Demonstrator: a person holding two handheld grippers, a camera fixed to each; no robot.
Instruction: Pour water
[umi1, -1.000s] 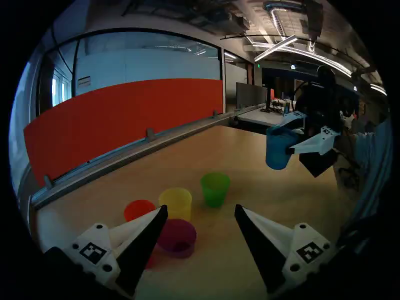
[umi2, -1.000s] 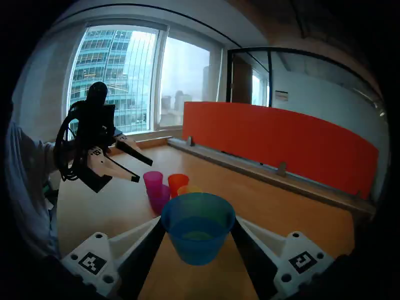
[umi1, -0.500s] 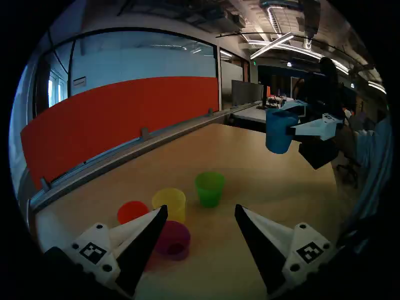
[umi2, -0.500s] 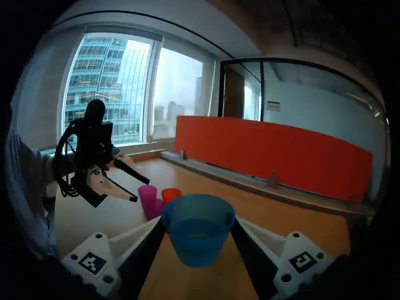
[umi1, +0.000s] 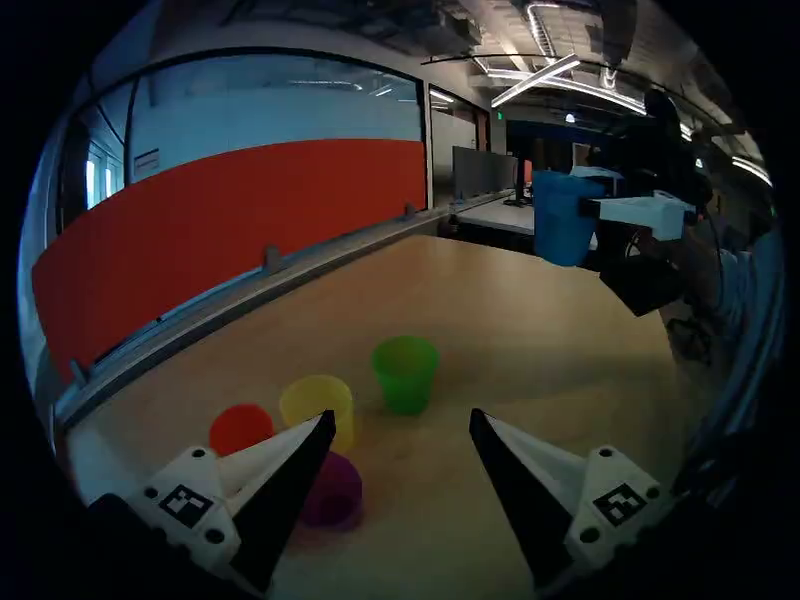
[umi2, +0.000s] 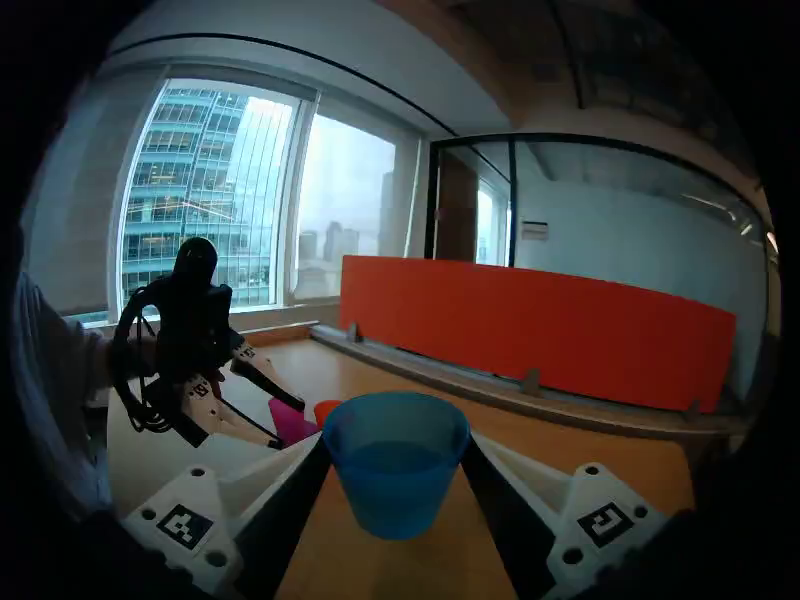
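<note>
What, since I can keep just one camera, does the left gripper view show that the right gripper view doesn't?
Left gripper view: the green plastic cup and yellow plastic cup standing on the wooden table. Right gripper view: the water inside the blue plastic cup, and a large window. Both: that blue plastic cup, the orange partition, the table.

A blue cup (umi2: 396, 470) of smooth, translucent plastic. The green cup (umi1: 405, 372), yellow cup (umi1: 318, 402) and red cup (umi1: 240, 428) are the same see-through plastic, on a light wood table (umi1: 520, 330) with a satin finish. The right gripper (umi2: 396, 438) has matt white plastic fingers (umi2: 530, 480).
</note>
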